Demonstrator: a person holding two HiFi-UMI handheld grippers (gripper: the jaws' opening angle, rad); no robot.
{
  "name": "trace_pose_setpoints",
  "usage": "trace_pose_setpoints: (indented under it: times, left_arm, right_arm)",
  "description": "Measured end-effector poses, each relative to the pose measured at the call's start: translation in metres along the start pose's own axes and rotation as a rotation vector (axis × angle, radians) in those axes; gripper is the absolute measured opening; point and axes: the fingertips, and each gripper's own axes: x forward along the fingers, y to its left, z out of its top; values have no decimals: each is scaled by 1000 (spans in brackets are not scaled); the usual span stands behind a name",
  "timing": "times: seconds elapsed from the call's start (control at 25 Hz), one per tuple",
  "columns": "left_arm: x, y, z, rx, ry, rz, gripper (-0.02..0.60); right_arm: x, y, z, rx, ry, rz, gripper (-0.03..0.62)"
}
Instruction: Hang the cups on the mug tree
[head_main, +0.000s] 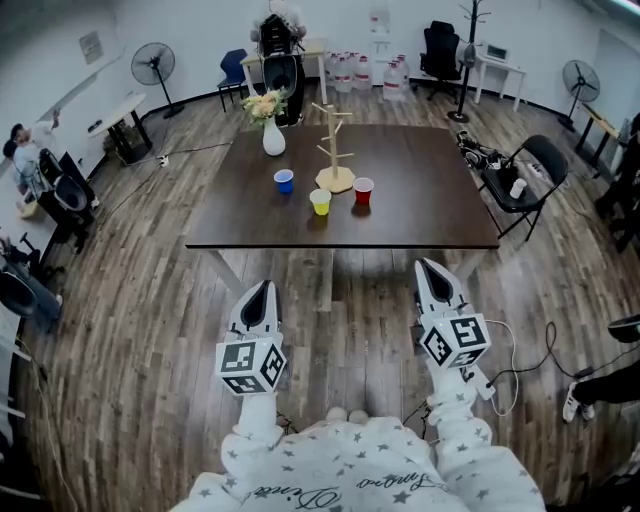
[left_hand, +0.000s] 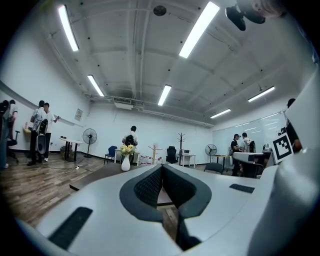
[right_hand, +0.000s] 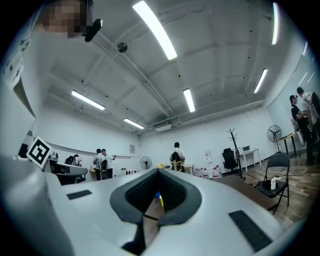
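You are at the very start: none of the 3 cups is on the mug tree (head_main: 333, 145) yet, and both tools are held close to your body, well short of the table (head_main: 430, 200).

Your left gripper (head_main: 262, 288) has its jaws closed tip to tip with nothing between them. Your right gripper (head_main: 430, 265) is the same, shut and empty. Both point roughly level toward the table.

The blue cup (head_main: 284, 181), the yellow cup (head_main: 320, 202) and the red cup (head_main: 363, 191) stand on the table around the foot of the tree: blue to its left, yellow in front, red to its right. A vase (head_main: 273, 138) of flowers stands behind the blue cup.

Each cup is upright, its long axis vertical and its mouth facing up. Handles are too small to make out from here. The tree's trunk is also vertical, with its pegs slanting up and outward to either side.

Your next move, as I judge it, is to step in, open 1 pair of jaws and close them on the rim or wall of the nearest cup. The yellow one looks easiest to reach. You will then need to tip it so it can slide onto a free peg.
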Motion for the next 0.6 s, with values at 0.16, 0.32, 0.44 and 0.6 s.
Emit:
trace_pose_setpoints:
  times: [0.16,0.32,0.44,0.6]
  left_arm:
    - [4,-6,-2,4,1,3,25]
    - [7,-13,-3,11,9,5,25]
    - [12,-15,-9,6,20,13,25]
    - [24,-13,-14,2,31,19,25]
  right_arm:
    - [2,-6,-2,7,-6,18,18]
    - [5,-13,-1,12,-3,31,18]
    - [11,-16,-6,10,6,46,18]
    - [23,-22,-14,5,17,54,18]
